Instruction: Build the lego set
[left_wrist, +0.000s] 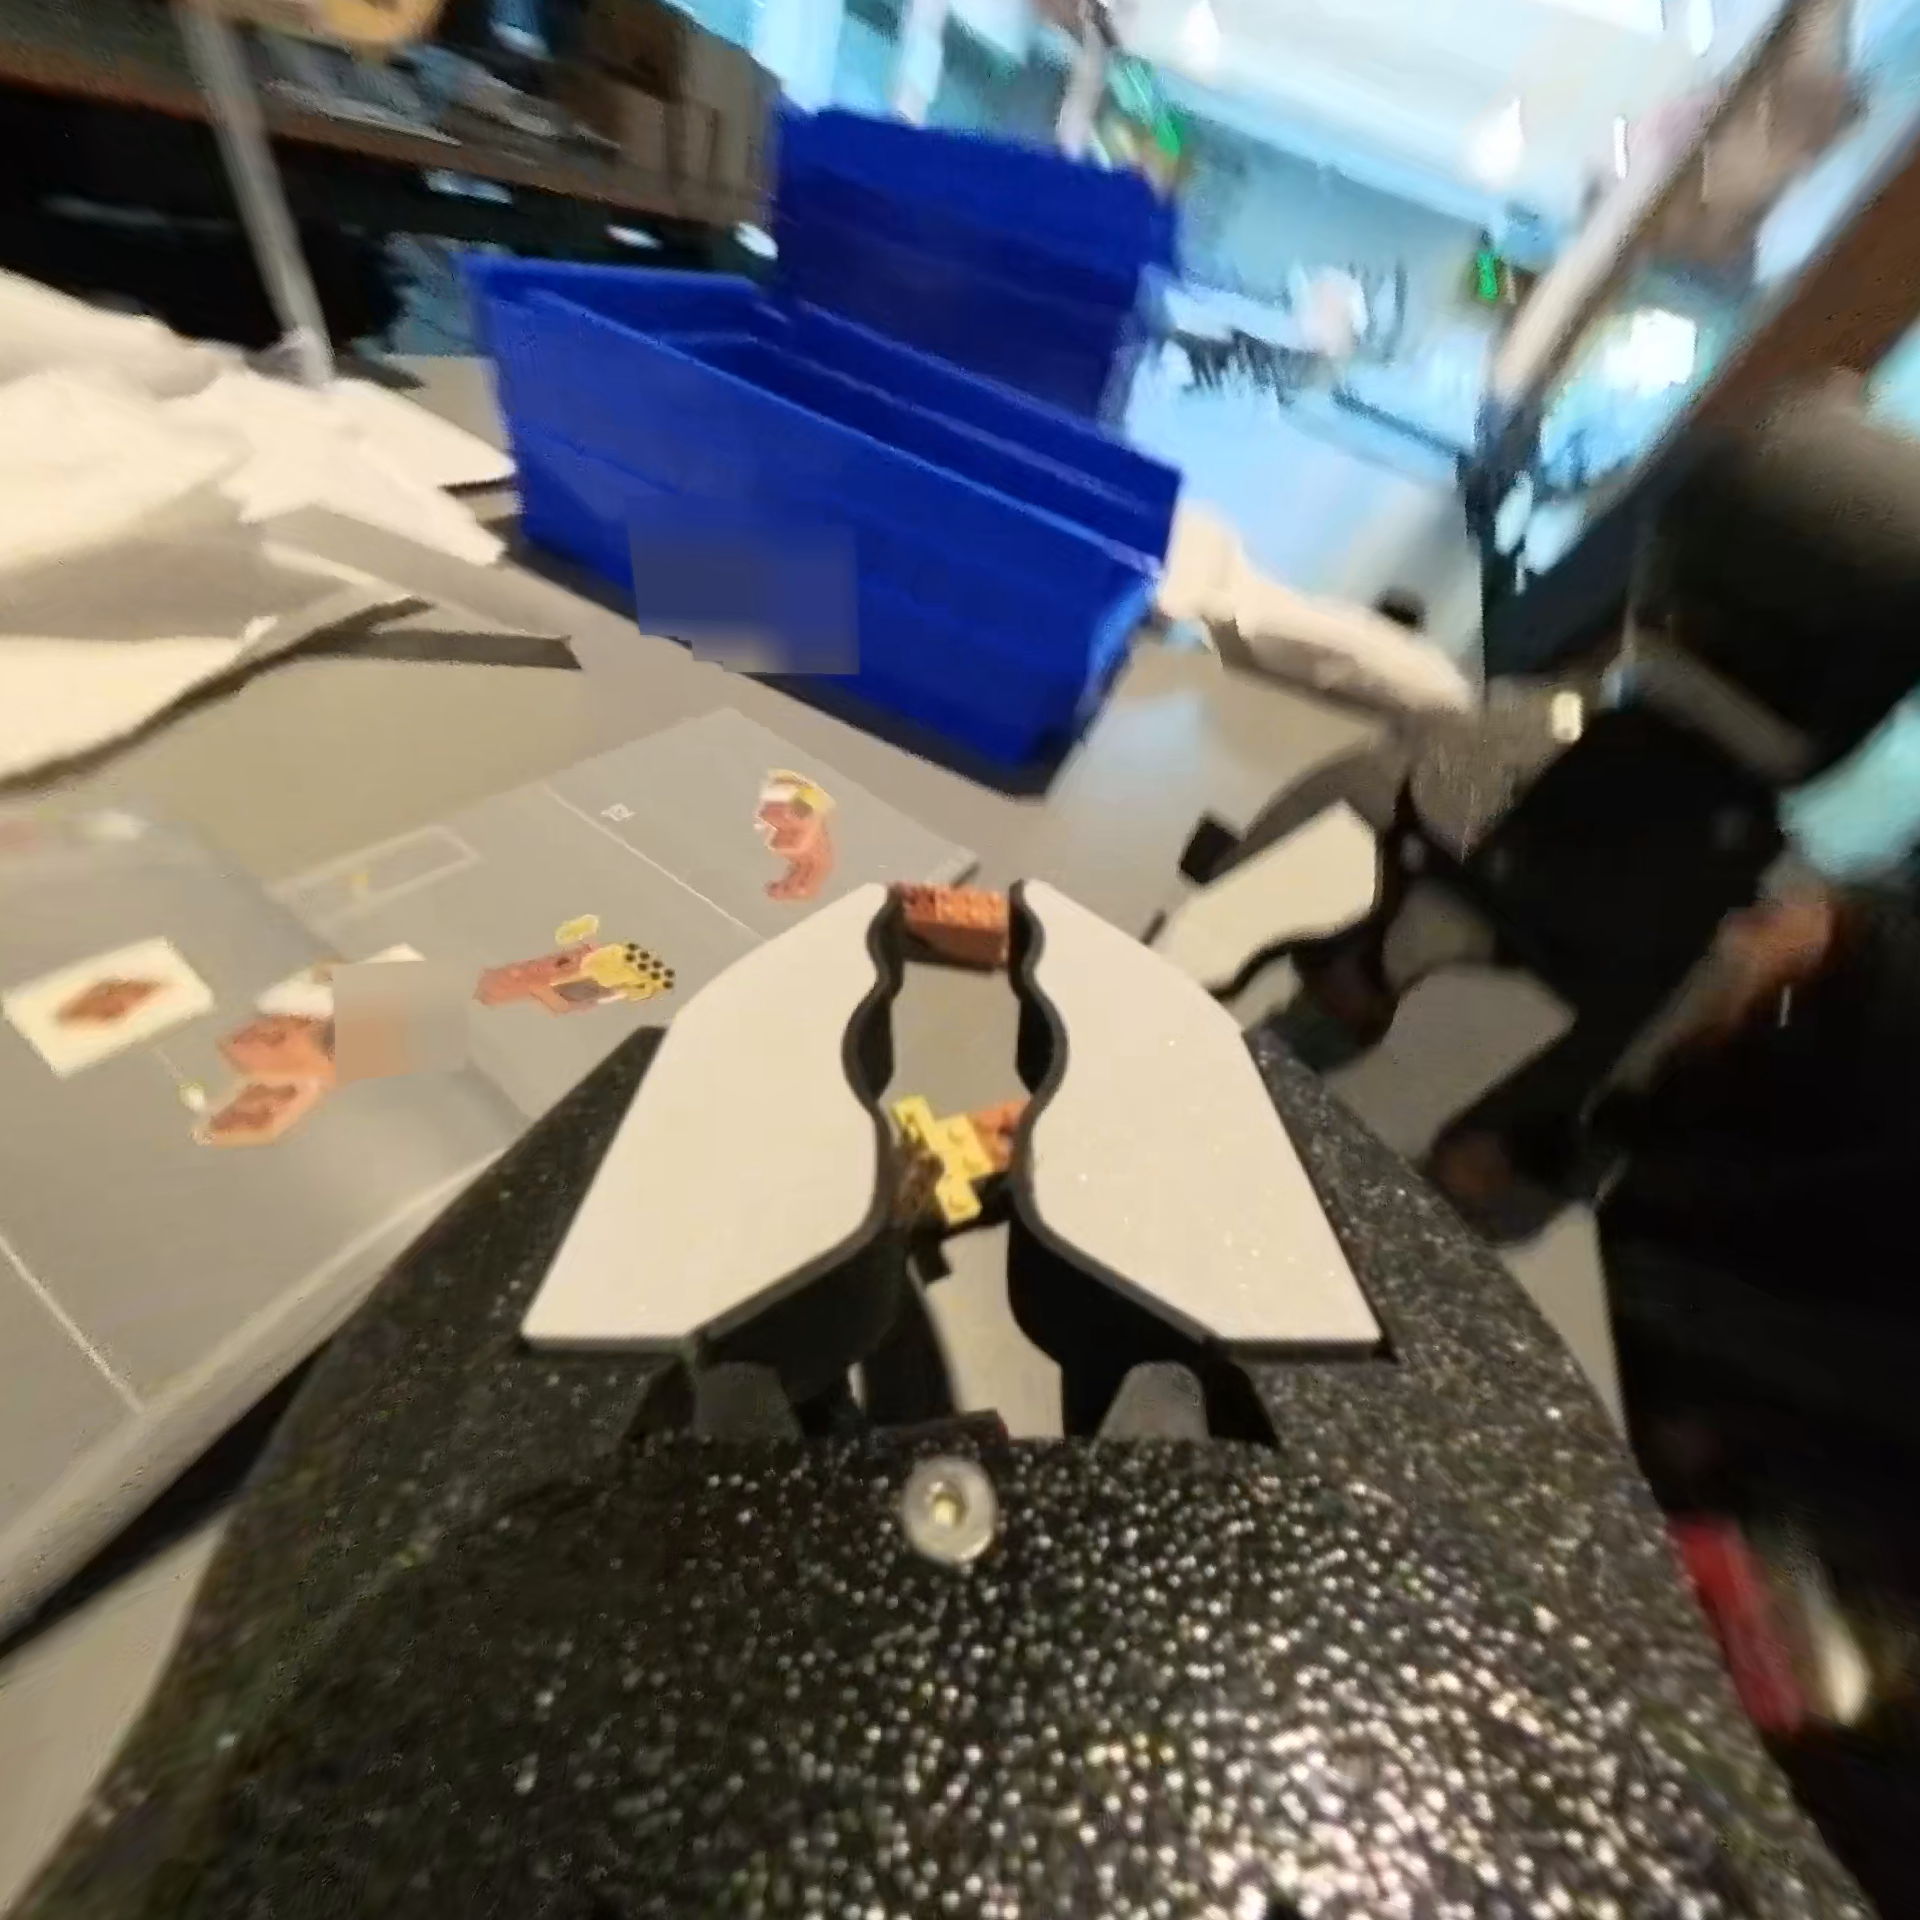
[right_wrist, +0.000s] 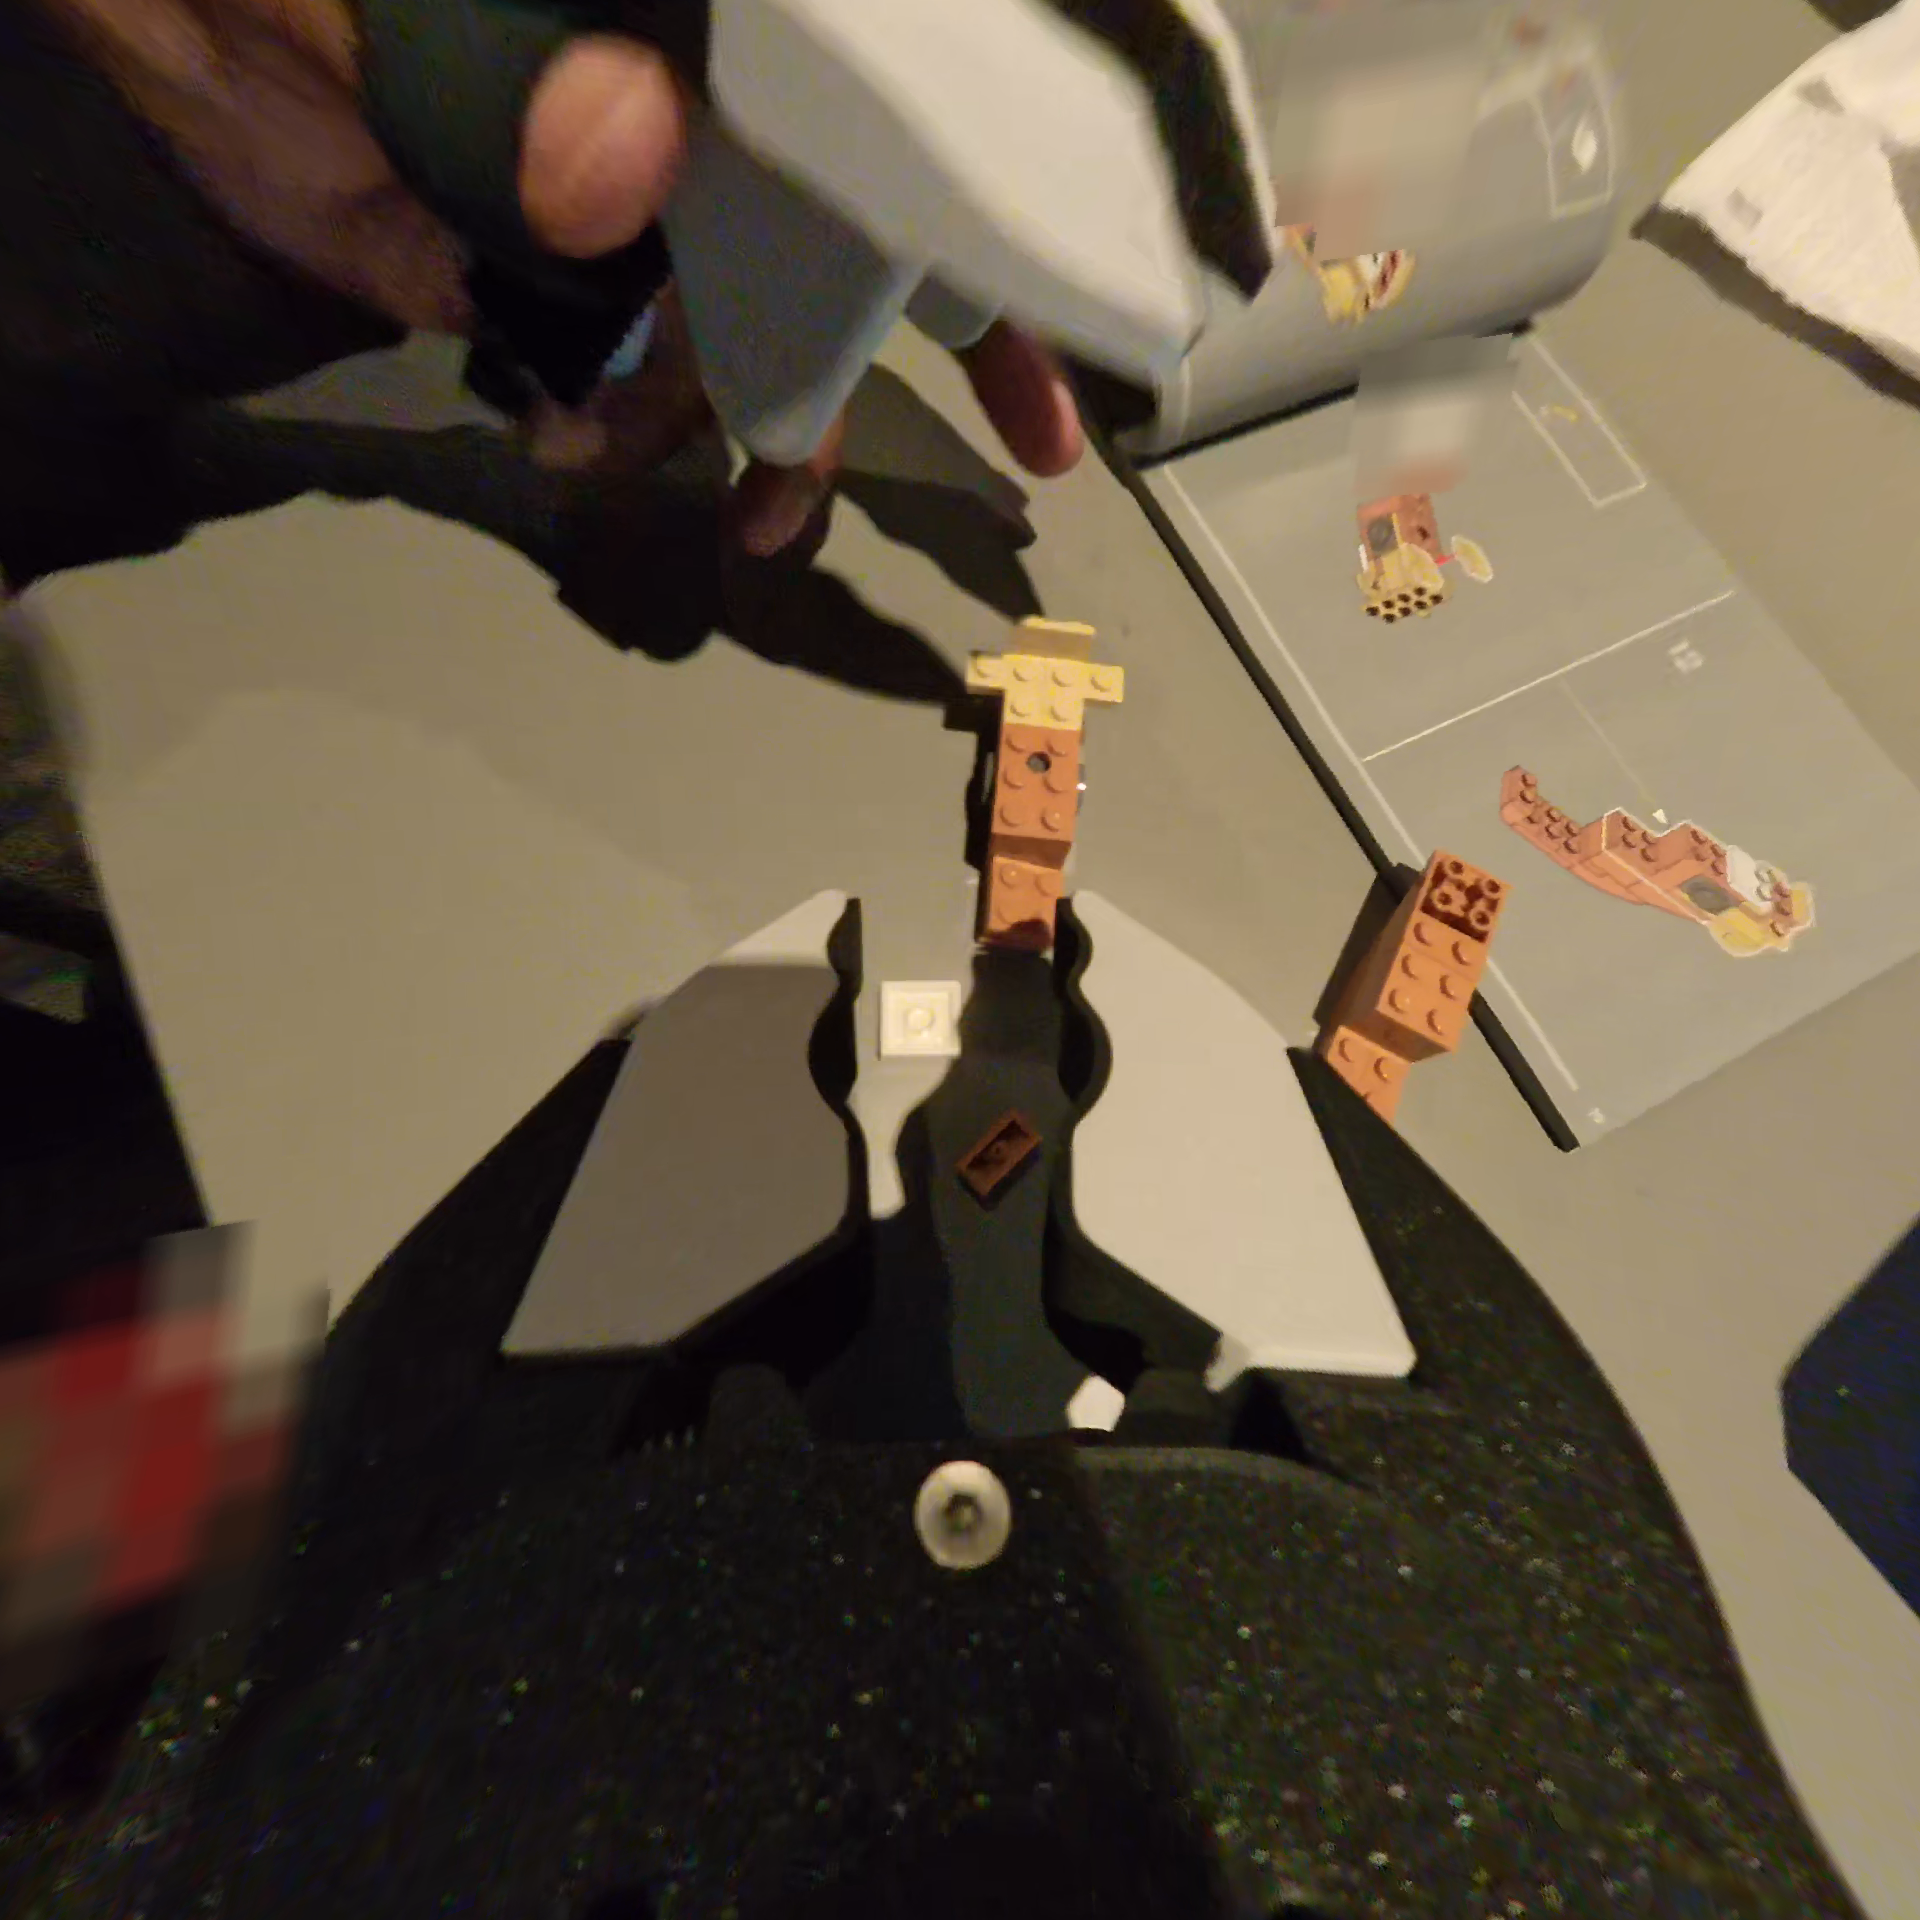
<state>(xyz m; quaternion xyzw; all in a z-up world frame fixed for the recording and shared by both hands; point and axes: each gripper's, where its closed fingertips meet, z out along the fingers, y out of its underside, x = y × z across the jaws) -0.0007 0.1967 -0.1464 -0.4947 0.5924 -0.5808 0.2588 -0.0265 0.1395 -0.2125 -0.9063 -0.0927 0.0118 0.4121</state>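
Landmark: the open grey instruction booklet (right_wrist: 1621, 748) printed with brown model drawings, lying flat on the grey tabletop (right_wrist: 520, 831); places below are told from it.

Left gripper (left_wrist: 954, 914): its grey fingers are nearly together at the tips and pinch a small reddish-brown studded brick (left_wrist: 954, 923), held up in the air, off the booklet's near edge.

White square tile (right_wrist: 918, 1020): loose on the tabletop, well left of the booklet, between the right claw's fingers as its camera sees it.

Tan-and-brown subassembly (right_wrist: 1037, 769): a tan cross-shaped plate joined to a column of brown bricks, lying just left of the booklet's dark edge.

Right gripper (right_wrist: 961, 925): its fingers are spread; the subassembly's brown end sits at the right fingertip, but I cannot tell whether it touches.

Dark brown small plate (right_wrist: 997, 1155): loose, in shadow, left of the booklet.

Second brown brick stack (right_wrist: 1413, 977): stepped, resting against the booklet's left edge.

Progress: two small sections look built, yet neither matches the longer drawn figure; I'd judge the build early to midway.

Left to do: the held brick and both loose pieces are unplaced, and the two sections are not joined.
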